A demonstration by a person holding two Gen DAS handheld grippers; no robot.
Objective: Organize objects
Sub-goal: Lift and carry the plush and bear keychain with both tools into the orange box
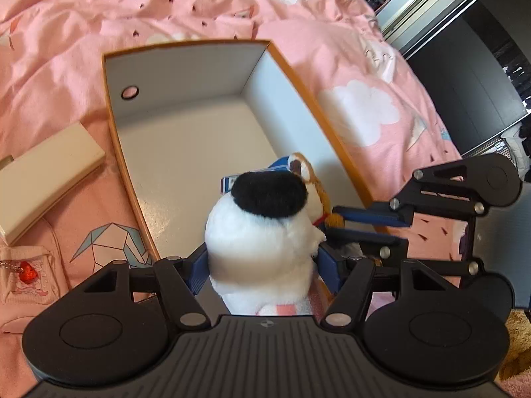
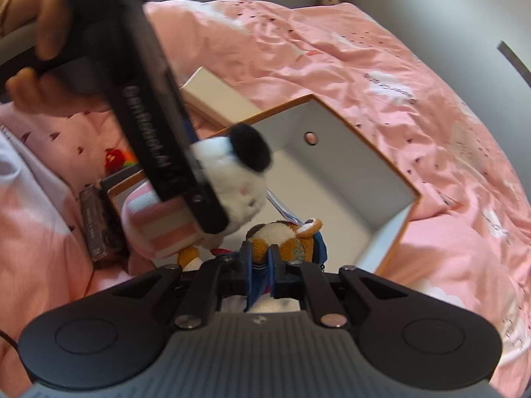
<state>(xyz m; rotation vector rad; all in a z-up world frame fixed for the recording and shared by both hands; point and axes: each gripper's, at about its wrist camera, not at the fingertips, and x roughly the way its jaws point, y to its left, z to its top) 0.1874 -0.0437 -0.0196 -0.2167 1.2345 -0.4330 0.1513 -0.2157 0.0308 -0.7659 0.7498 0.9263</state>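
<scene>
My left gripper [image 1: 262, 262] is shut on a white plush toy [image 1: 259, 232] with a black ear and pink striped body, held over the near end of an open orange box [image 1: 114, 126] with a white inside. The plush also shows in the right wrist view [image 2: 229, 172], with the left gripper [image 2: 205, 205] around it. My right gripper [image 2: 260, 258] is shut on a small orange and white plush [image 2: 282, 235] with a blue tag, also over the box's [image 2: 398, 179] near end. That small plush [image 1: 312, 179] and the right gripper [image 1: 361, 225] show beside the white plush in the left wrist view.
The box lies on a pink bedspread [image 1: 365, 109]. A cream flat box [image 1: 43, 175] and a pouch with a red charm [image 1: 26, 272] lie to its left. A dark wallet-like case [image 2: 99, 229] and a red toy [image 2: 114, 159] lie near the box corner.
</scene>
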